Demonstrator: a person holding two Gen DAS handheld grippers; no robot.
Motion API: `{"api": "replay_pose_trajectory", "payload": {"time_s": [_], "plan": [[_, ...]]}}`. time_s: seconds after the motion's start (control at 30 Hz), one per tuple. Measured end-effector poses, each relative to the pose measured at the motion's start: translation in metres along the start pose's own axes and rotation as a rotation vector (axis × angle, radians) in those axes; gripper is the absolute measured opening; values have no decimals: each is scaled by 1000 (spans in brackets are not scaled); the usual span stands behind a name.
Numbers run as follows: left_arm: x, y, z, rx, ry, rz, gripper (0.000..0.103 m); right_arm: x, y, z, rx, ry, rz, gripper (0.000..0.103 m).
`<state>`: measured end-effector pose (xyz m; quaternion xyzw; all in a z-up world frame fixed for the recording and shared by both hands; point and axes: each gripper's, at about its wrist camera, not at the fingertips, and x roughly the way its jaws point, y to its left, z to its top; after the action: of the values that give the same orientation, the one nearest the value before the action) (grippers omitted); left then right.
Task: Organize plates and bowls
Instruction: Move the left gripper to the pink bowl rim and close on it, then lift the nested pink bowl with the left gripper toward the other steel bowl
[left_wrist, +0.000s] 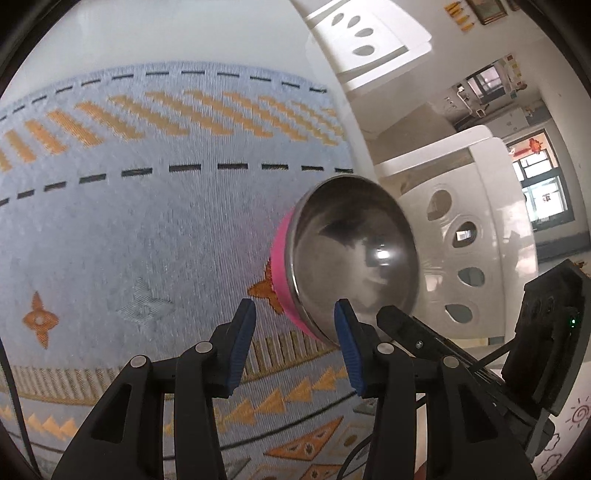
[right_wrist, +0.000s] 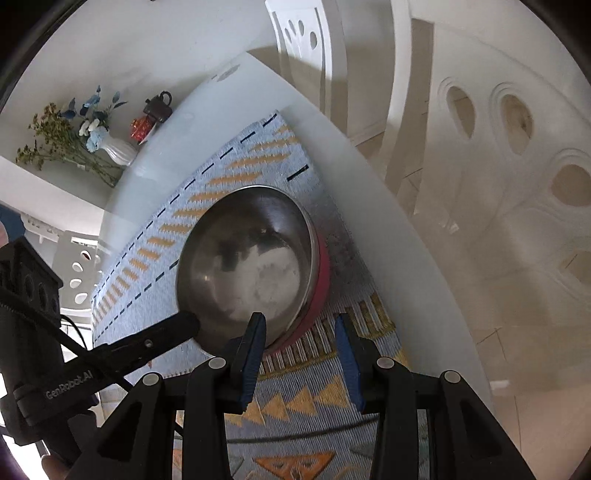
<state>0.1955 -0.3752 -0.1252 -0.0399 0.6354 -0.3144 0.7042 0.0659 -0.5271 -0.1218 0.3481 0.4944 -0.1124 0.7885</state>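
A steel bowl with a pink outer wall (right_wrist: 251, 266) sits on a patterned blue mat (right_wrist: 236, 166). Left gripper (left_wrist: 295, 325) and right gripper (right_wrist: 301, 338), both wide open and empty, flank its near rim.

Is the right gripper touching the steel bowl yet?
Cannot tell. In the right wrist view the right gripper is open, its left finger overlapping the steel bowl rim; no gap or contact shows plainly.

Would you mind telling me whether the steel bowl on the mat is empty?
Empty: the bowl shows only bare, shiny metal with reflections inside in both wrist views. It sits on the woven mat.
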Motion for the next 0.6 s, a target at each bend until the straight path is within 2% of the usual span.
{"api": "replay_pose_trajectory", "payload": {"time_s": [0.23,0.3,0.37,0.47,0.6], "plan": [[19,0,4,2,28,6,39,21,-3,7,-18,23,4,37],[22,-2,5,10,28,0,33,26,-4,8,-19,25,12,35],[24,-7,3,41,36,-4,27,29,-4,8,-29,29,6,32],[22,-21,0,115,12,47,26,36,-4,5,-47,44,-18,26],[12,-28,-2,132,1,45,26,31,-7,1,-27,56,7,25]]}}
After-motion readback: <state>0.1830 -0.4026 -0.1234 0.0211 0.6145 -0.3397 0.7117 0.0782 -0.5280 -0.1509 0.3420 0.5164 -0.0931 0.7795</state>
